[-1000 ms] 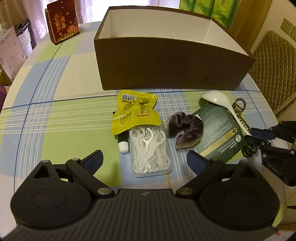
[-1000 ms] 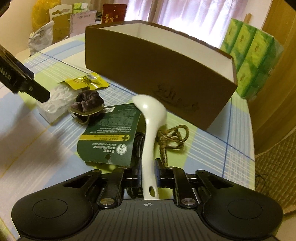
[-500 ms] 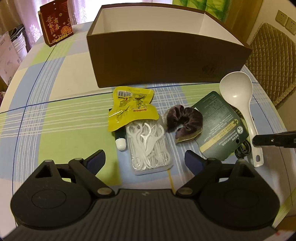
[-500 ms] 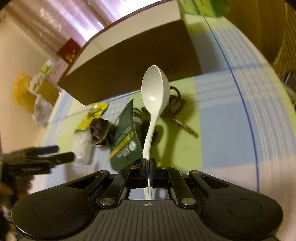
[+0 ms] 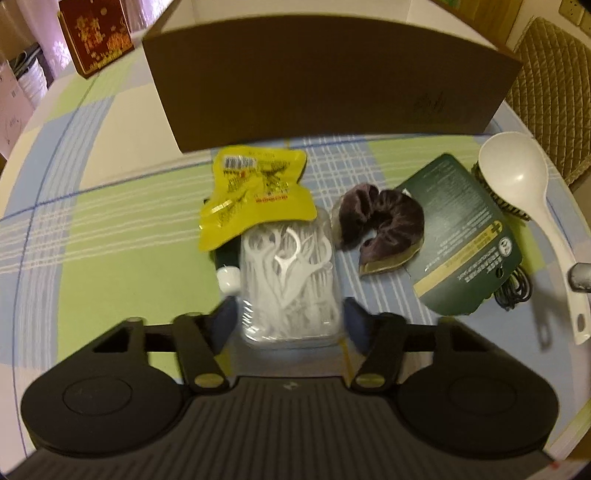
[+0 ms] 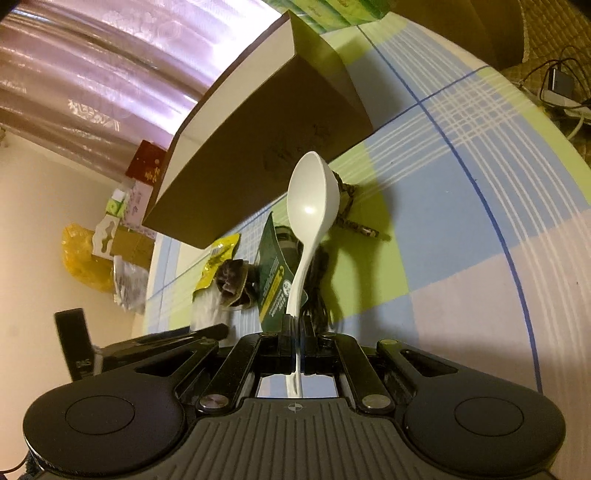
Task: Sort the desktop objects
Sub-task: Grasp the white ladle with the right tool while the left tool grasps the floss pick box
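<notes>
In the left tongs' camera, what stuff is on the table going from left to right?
Yellow snack packet → clear box of floss picks → purple scrunchie → dark green card → white spoon.

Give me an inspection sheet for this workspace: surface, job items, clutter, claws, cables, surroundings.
Surface: round table under a blue, green and cream checked cloth.
Job's things: brown box at the back; in front, yellow packet, clear floss pick box, purple scrunchie, dark green card, white spoon, keys.
Clutter: red box at the far left of the table.
Claws: left claw straddles the floss pick box, not clearly gripping; right claw is shut on the spoon's handle, spoon lifted.
Cables: black coil under the card.
Surroundings: curtain, quilted chair, green packs.
</notes>
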Available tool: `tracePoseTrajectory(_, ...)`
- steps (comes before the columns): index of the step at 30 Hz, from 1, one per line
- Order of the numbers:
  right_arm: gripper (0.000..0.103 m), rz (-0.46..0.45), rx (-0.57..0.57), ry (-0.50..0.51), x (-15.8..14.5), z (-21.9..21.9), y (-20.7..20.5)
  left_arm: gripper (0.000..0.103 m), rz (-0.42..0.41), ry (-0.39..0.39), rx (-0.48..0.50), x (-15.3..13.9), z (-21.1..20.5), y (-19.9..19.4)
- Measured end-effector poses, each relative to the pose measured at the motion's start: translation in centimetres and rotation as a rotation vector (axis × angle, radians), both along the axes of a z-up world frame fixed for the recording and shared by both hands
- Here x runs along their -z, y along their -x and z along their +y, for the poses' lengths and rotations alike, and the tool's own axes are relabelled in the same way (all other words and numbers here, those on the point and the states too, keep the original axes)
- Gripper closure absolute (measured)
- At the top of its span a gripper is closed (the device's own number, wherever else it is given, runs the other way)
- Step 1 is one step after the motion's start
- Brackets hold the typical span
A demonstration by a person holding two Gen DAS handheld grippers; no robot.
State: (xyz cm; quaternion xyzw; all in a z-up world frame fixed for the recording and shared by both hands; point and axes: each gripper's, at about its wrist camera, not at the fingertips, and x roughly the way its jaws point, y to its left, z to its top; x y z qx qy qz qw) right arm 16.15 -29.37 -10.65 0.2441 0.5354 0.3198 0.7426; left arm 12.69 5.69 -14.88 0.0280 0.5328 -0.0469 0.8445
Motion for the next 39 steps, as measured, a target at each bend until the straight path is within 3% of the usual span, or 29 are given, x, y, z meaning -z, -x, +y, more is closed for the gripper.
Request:
tracePoseTrajectory(6,0.103,-0.02,-0.032,0.049,-0.1,-0.4,1.1,0.05,-0.006,-0.021,0.024,0.0,0.3,1.3)
tracePoseTrajectory(15,0.101,-0.099,-0.155,0.315,0.7,-2.2,4.0,0.05,0.019,-0.051,0.043,-0.2,1.9,6.1)
tracePoseTrajectory(17,0.091,-0.127,-0.137,0.354,0.3,-2.5,4.1,0.05,0.02,-0.048,0.039,-0.2,2.0,6.6)
tracePoseTrajectory(18,0.068,-0.153,-0.126,0.382,0.1,-2.5,4.2,0.05,0.018,-0.048,0.038,-0.2,2.0,6.7)
tracePoseTrajectory(19,0.038,-0.188,-0.115,0.413,-0.1,-2.2,4.2,0.05,0.016,-0.045,0.035,-0.2,1.9,6.8)
tracePoseTrajectory(20,0.032,-0.226,-0.104,0.442,-0.3,-1.8,4.3,0.05,0.014,-0.043,0.033,-0.2,1.9,6.7)
tracePoseTrajectory(24,0.034,-0.284,-0.104,0.508,0.1,0.5,3.8,0.05,0.0,-0.043,0.022,-0.1,1.8,6.0)
tracePoseTrajectory(29,0.069,-0.359,-0.124,0.648,1.4,3.7,4.1,0.048,-0.024,-0.045,0.015,0.0,1.6,5.1)
tracePoseTrajectory(31,0.091,-0.398,-0.136,0.7,1.5,4.6,4.2,0.047,-0.031,-0.043,0.013,0.1,1.6,4.8)
tracePoseTrajectory(39,0.091,-0.417,-0.176,0.672,1.1,4.6,5.3,0.05,-0.034,-0.045,0.043,-0.1,1.3,5.3)
